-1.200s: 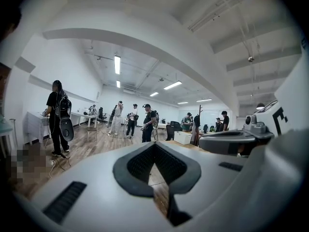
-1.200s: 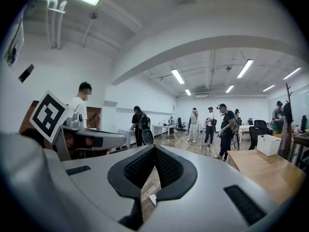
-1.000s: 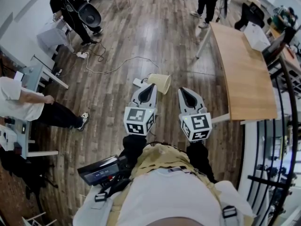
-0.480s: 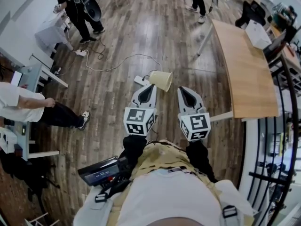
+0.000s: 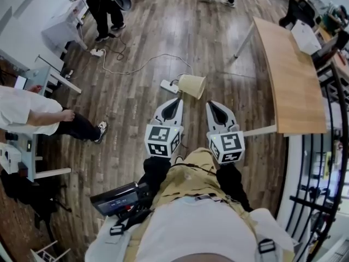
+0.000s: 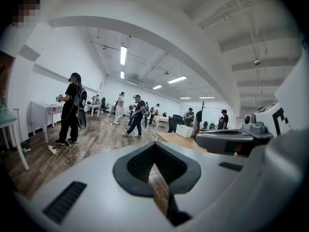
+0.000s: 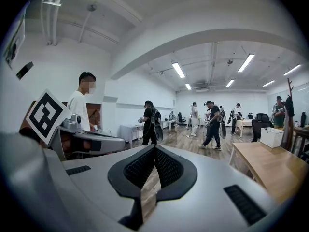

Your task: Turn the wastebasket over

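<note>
Jaws of the left gripper (image 6: pixel 154 146) closed, pad tips meeting, nothing between them. Jaws of the right gripper (image 7: pixel 154 149) likewise closed and empty. In the head view the two grippers lie side by side, pointing forward, with the left cube (image 5: pixel 162 141) and right cube (image 5: pixel 228 147) at their near ends, close to the wearer's body.

Basket (image 5: pixel 192 86): cream, tapered, lying on its side on the floor (image 5: pixel 163 26) just ahead of the two gripper tips. It sits roughly on the line between them and clear of both. Its wider rim faces the right of the head view, its narrow base the left.

Power strip (image 5: pixel 168 85): white, on the floor just beside the basket's base. Whether the two touch cannot be told.

Second strip (image 5: pixel 97 52): also white, well apart, toward the upper left.

Worktop (image 5: pixel 289 86): long, pale wood, on white legs, to the right of the basket and well apart from it. It carries a white box (image 5: pixel 304 36) at its far end.

Railing (image 5: pixel 327 162): black, along the right edge, beyond the worktop.

Person in white (image 5: pixel 24 113): at the left edge, beside small white desks.

Person in black (image 5: pixel 103 1): standing at the upper left near a white table (image 5: pixel 60 34).
</note>
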`<state>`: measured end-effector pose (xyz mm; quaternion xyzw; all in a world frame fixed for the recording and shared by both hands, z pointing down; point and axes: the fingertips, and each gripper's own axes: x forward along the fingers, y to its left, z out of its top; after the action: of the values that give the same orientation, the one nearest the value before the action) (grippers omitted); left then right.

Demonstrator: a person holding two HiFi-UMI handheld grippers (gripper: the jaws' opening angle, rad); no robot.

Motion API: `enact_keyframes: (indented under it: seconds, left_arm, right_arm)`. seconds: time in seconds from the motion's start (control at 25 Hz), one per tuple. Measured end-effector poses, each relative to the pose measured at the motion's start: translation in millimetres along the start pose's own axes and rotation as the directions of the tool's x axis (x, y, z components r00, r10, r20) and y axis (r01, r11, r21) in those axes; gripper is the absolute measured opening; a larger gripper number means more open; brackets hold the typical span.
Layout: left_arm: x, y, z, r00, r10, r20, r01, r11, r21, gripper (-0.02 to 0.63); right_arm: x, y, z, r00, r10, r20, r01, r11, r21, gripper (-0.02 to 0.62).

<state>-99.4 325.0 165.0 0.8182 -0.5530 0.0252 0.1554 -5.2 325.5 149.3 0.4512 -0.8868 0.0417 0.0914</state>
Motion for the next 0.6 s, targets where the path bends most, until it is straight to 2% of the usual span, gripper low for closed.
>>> enact_keyframes:
  seconds: [0.28, 0.6]
  left_arm:
    - [1.8, 27.2, -4.7, 0.999, 0.049, -0.022, -0.049, 0.999, -0.021, 0.002]
    - [53.0, 48.6, -0.4, 0.995, 0.089, -0.046, -0.09, 0.996, -0.017, 0.002]
  right_arm:
    - [23.1, 8.8, -3.7, 0.999, 0.04, -0.016, -0.04, 0.999, 0.01, 0.02]
    - [75.8, -28.8, -7.5, 0.997, 0.076, -0.024, -0.075, 0.997, 0.034, 0.02]
